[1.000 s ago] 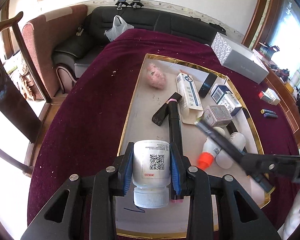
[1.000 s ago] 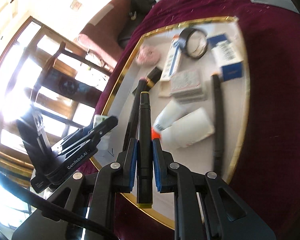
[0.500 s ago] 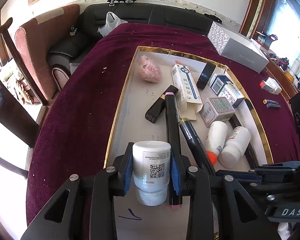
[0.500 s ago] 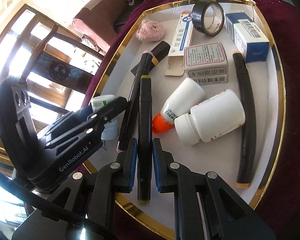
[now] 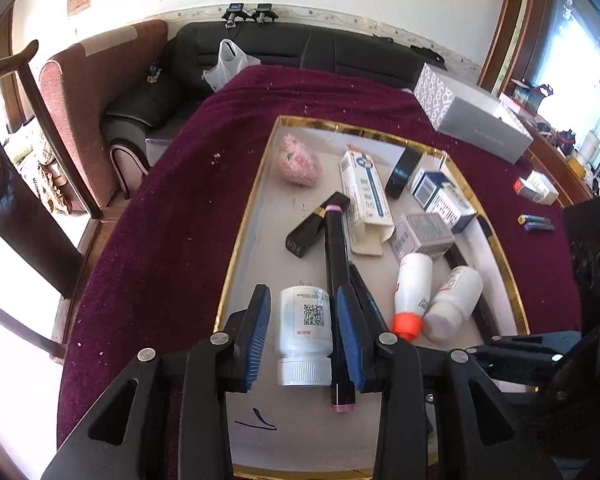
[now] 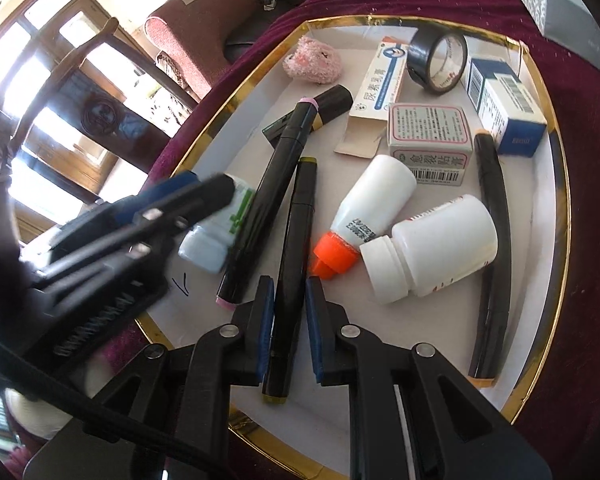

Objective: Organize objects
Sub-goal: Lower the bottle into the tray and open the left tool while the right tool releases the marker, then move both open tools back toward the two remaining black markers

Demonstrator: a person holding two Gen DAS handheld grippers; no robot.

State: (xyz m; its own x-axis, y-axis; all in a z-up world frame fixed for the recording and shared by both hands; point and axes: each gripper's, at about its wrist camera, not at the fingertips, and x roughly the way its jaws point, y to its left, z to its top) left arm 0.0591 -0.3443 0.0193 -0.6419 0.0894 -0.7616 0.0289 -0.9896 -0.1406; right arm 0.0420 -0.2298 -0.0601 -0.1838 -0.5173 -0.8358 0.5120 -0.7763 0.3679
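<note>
Seen first from the left wrist camera, the left tongs (image 5: 304,336) stand released around a white pill bottle (image 5: 305,334) lying cap-toward-camera in the gold-rimmed tray (image 5: 240,236), clear gaps showing on both sides of it; a pink-tipped black marker (image 5: 337,280) lies touching the bottle's right side, on a worktop draped in maroon cloth (image 5: 172,208). Further in lie a pink fuzzy ball (image 5: 299,163), cartons and two more white bottles. From the right wrist camera, the right tongs (image 6: 288,308) straddle an olive-tipped black marker (image 6: 294,256) resting flat in the tray beside the pink-tipped one — the blue pads look slightly apart from its barrel, so it seems let go, not gripped. Both items appear placed; the step looks like release, and the next move would call for drawing each tool straight back without nudging the markers, then choosing another loose item, perhaps the batteries (image 5: 536,222) lying out on the cloth. The left tool is a blur in this view, hiding much of the pill bottle — and the tray's near edge is cut off.
</note>
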